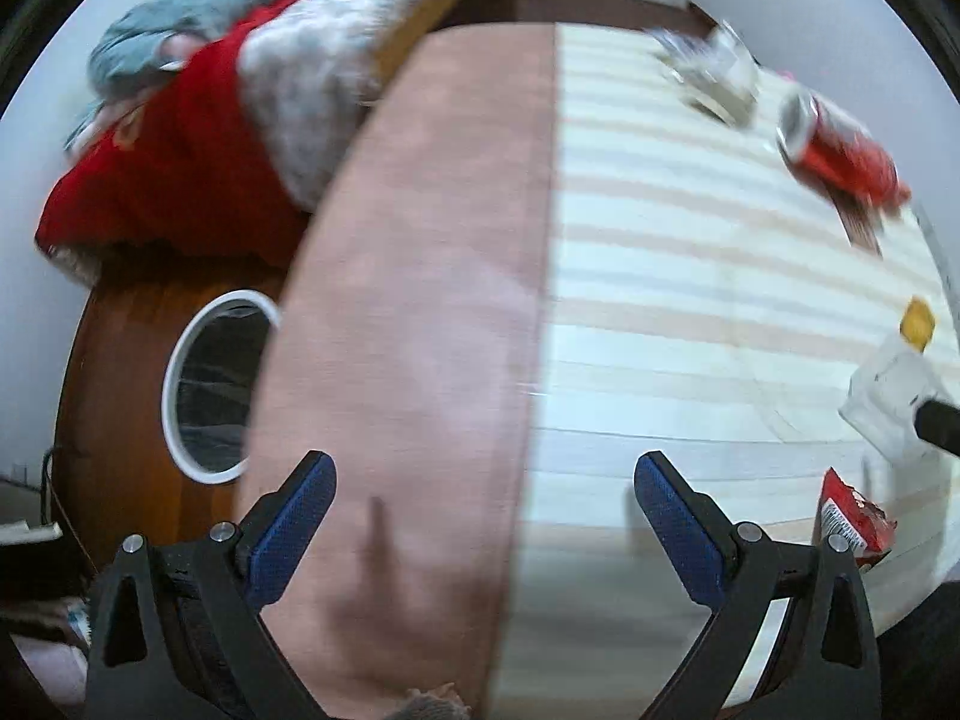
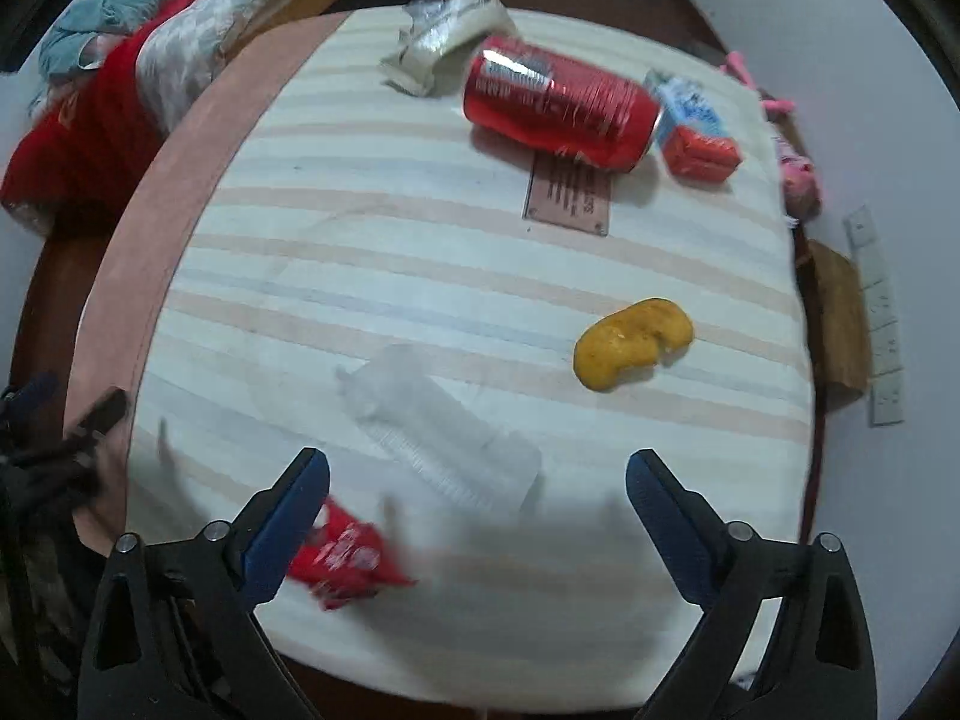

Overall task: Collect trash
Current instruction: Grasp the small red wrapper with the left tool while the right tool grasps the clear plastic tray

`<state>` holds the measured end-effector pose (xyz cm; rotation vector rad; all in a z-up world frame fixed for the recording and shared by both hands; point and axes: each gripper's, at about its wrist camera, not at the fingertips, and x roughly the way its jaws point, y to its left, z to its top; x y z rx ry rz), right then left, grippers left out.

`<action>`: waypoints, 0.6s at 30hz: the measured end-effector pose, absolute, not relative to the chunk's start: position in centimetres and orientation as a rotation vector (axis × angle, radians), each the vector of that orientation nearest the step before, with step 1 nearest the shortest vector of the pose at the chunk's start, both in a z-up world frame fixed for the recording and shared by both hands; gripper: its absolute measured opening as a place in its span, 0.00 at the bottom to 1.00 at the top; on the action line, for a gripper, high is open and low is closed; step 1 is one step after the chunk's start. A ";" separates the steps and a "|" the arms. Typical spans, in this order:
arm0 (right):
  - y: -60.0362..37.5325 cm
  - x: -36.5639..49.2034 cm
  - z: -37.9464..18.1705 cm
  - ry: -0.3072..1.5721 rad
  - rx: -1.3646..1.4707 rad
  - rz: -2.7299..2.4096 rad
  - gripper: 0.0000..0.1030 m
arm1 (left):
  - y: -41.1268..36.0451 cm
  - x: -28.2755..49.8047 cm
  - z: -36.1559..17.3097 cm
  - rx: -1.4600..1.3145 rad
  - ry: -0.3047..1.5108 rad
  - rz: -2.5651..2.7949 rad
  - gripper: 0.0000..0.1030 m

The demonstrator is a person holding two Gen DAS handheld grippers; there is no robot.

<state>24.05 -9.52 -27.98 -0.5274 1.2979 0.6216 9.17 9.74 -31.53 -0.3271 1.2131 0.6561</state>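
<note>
Trash lies on a striped mattress (image 2: 372, 264). In the right wrist view: a red soda can (image 2: 558, 105) on its side at the back, a crumpled silver wrapper (image 2: 447, 33) behind it, a small red and blue carton (image 2: 693, 126), a yellow peel-like piece (image 2: 630, 342), a crushed clear plastic cup (image 2: 444, 426) and a red wrapper (image 2: 348, 558). My right gripper (image 2: 477, 516) is open, just above the cup and red wrapper. My left gripper (image 1: 483, 516) is open and empty over the mattress's pink edge (image 1: 408, 300). The can (image 1: 840, 150) and red wrapper (image 1: 849, 519) show at its right.
A white-rimmed bin (image 1: 210, 384) stands on the floor left of the mattress in the left wrist view. Red, grey and teal bedding (image 1: 180, 138) is piled at the back left. A pink label (image 2: 570, 192) lies under the can. A brown bag (image 2: 837, 324) sits at the right edge.
</note>
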 end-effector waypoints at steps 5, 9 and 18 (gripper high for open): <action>-10.1 25.3 -30.5 1.371 -0.407 0.683 0.42 | 8.3 9.9 -32.1 -0.293 1.244 0.654 0.99; -13.1 25.3 -30.5 1.365 -0.271 0.672 0.17 | 7.1 9.9 -30.8 -0.266 1.224 0.637 0.99; -24.7 23.7 -30.0 1.397 0.046 0.446 0.17 | -0.5 9.9 -28.2 -0.330 1.186 0.349 0.99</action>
